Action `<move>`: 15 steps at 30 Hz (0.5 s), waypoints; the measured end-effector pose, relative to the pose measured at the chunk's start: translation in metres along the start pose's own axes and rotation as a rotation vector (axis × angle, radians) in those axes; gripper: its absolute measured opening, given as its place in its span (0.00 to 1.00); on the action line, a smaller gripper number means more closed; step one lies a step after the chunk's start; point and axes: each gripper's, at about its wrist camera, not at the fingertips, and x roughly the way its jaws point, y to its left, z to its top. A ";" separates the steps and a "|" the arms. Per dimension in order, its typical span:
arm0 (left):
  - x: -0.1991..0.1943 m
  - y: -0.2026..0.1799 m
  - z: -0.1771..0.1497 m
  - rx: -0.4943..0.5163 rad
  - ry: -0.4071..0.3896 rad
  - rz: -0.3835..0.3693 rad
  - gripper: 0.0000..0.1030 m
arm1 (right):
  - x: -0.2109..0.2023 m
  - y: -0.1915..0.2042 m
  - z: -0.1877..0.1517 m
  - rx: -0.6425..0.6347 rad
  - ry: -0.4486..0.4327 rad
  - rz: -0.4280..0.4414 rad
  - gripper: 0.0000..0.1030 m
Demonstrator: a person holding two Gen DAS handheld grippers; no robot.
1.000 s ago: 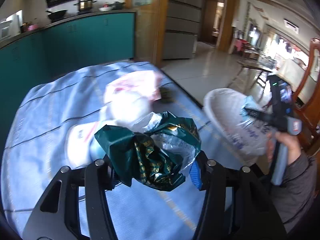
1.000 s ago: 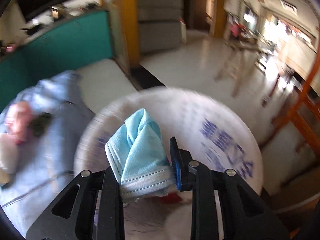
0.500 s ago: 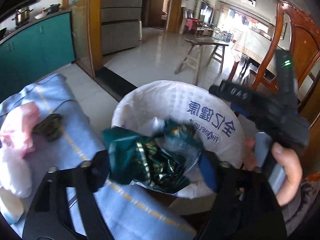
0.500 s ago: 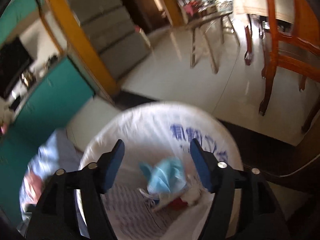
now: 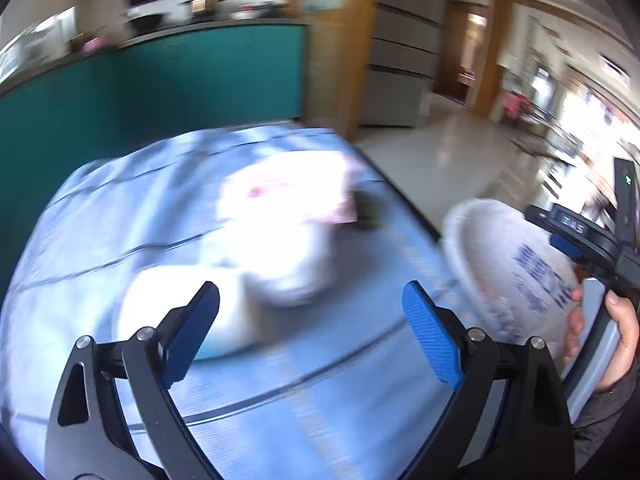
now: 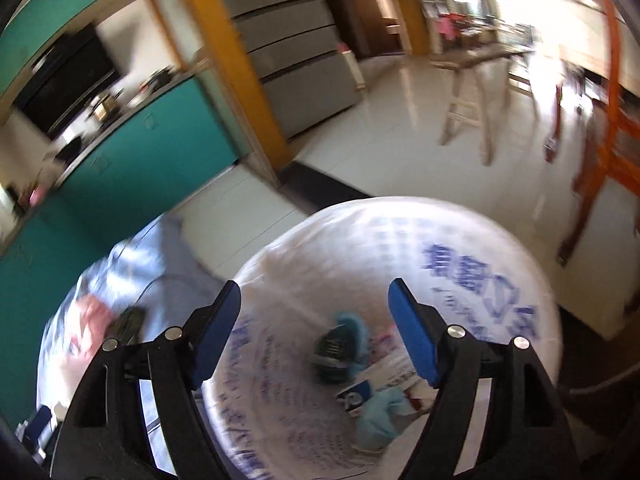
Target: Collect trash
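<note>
So the left gripper (image 5: 311, 330) is seen with its blue pads spread wide and still opening, nothing between them, pointed down over the blue-clothed desk (image 5: 100, 240). Just past the pads, a bit left of centre and partly behind the left pad, a blurred white lump of trash (image 5: 208, 312) is lying on the cloth, and touching it on the far side a bigger white wad (image 5: 292, 256) is found almost dead ahead. Behind that, a pale pinkish bag or wrapper (image 5: 288, 192) is spread across the view, its long side running left to right, with a small dark scrap (image 5: 366, 210) beside its right end near the desk edge. All of it is too smeared for the items to be named properly. Off to the right, beyond the desk edge, the white-lined bin (image 5: 480, 248) is seen, and the right gripper (image 6: 314, 334) is held right over it, pads apart and opening too, nothing pinched. Down in the bin (image 6: 400, 216) a dark green wrapper (image 6: 334, 354) and a light blue mask (image 6: 380, 412) are already sitting at the bottom. So the left side is judged the nearer one for the next pickup: the desk trash is straight ahead of it and slightly left, while the right one would have to be swung back across.
</note>
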 end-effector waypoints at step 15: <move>-0.049 0.130 -0.036 -0.166 0.027 0.234 0.91 | 0.106 0.210 -0.004 -0.424 0.245 0.228 0.73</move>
